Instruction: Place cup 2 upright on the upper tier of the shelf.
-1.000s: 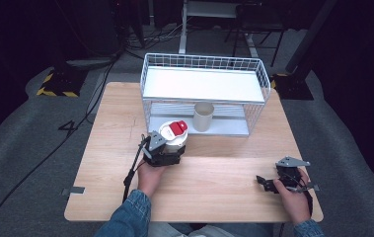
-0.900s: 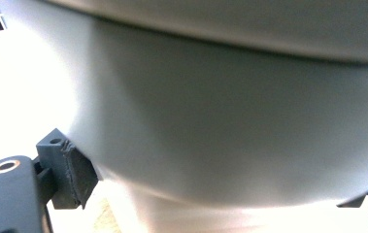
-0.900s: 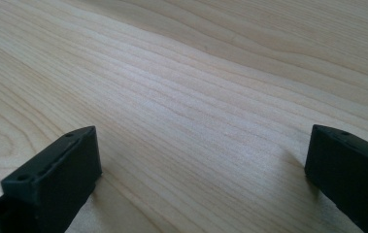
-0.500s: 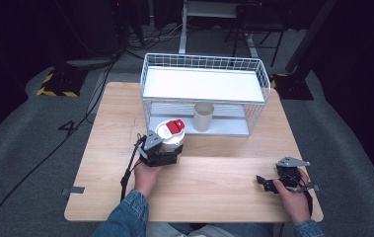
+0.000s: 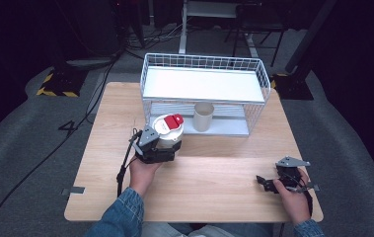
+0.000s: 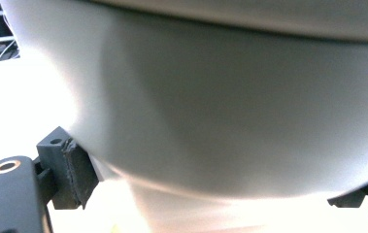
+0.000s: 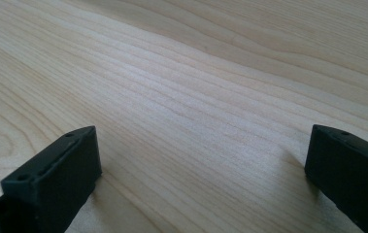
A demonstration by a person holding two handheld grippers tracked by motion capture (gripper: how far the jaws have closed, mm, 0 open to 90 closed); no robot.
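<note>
Wooden table (image 5: 214,182) on grey floor (image 5: 31,148), dark surroundings.

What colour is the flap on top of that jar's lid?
Red, on a white lid; the flap shows best in the high view, with the left tool around the jar.

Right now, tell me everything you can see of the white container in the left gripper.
The white container is a round, smooth, plastic-looking jar with a white lid carrying a red flip tab. It stands upright over the wooden table, just in front of the white wire rack and left of the beige cup. The left gripper clamps its body, jaws on opposite sides. In the left gripper view its curved pale wall narrows towards the bottom.
</note>
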